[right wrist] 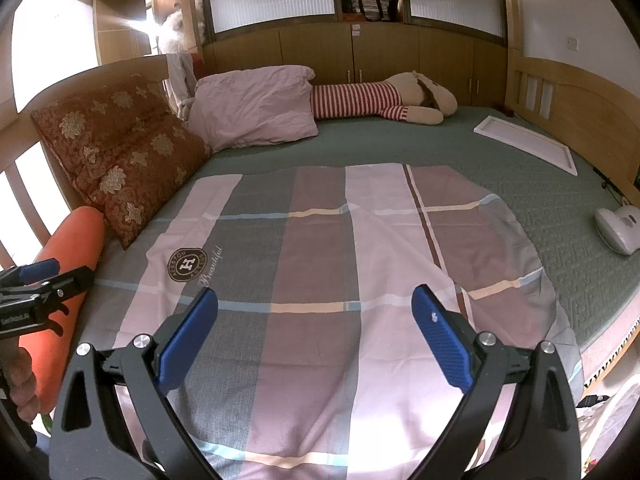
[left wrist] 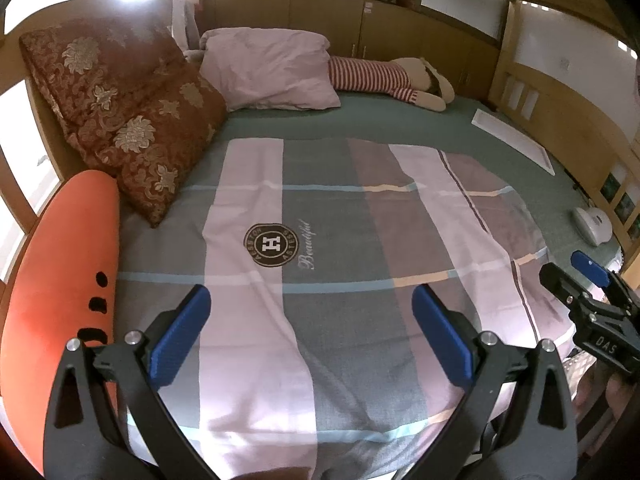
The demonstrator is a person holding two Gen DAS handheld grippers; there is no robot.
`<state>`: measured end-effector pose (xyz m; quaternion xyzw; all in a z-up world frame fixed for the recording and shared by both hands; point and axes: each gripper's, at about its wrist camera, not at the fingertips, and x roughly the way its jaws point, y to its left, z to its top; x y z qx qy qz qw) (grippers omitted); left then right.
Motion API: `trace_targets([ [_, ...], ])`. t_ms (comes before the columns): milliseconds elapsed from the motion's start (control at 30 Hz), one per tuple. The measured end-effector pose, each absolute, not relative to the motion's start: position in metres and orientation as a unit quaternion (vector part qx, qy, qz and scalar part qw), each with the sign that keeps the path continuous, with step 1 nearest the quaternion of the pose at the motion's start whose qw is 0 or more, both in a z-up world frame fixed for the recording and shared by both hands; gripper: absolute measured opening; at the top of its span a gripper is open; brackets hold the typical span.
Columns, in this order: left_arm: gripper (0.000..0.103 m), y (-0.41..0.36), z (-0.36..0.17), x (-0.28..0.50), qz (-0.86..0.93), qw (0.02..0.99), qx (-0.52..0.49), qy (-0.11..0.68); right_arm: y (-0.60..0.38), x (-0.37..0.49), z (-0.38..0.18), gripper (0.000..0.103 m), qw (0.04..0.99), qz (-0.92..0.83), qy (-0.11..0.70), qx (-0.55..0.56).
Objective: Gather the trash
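My left gripper (left wrist: 312,300) is open and empty above the near part of a plaid sheet (left wrist: 344,240) spread on a bed. My right gripper (right wrist: 314,304) is open and empty above the same sheet (right wrist: 320,248). The right gripper also shows at the right edge of the left wrist view (left wrist: 588,280). The left gripper shows at the left edge of the right wrist view (right wrist: 40,276). No piece of trash is plainly visible on the bed. A flat white tray-like panel (left wrist: 516,140) (right wrist: 528,142) lies on the green bedcover at the far right.
An orange bolster (left wrist: 60,280) (right wrist: 72,248) and a red floral cushion (left wrist: 124,112) (right wrist: 116,152) line the left rail. A pink pillow (left wrist: 272,72) and a striped plush toy (left wrist: 392,76) lie at the back. A white handheld appliance (left wrist: 594,224) (right wrist: 618,228) sits at the right edge.
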<state>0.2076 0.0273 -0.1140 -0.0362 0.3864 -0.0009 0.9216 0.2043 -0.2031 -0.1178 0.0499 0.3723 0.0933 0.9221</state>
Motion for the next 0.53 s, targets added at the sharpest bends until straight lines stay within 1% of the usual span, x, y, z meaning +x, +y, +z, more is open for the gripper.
trace_targets([
  [133, 0.1, 0.032, -0.114, 0.204, -0.015, 0.922, -0.062, 0.382, -0.204, 0.205, -0.119, 0.095, 0.922, 0.091, 0.374, 0.053],
  [233, 0.1, 0.029, -0.112, 0.2, 0.008, 0.927, -0.048, 0.371, -0.207, 0.205, -0.123, 0.095, 0.921, 0.09, 0.375, 0.054],
  [367, 0.1, 0.029, -0.116, 0.205, 0.028, 0.922, -0.037, 0.384, -0.21, 0.205, -0.125, 0.095, 0.92, 0.089, 0.378, 0.052],
  [533, 0.1, 0.038, -0.125, 0.213, 0.032, 0.909, -0.054, 0.413, -0.216, 0.208, -0.125, 0.095, 0.92, 0.083, 0.381, 0.048],
])
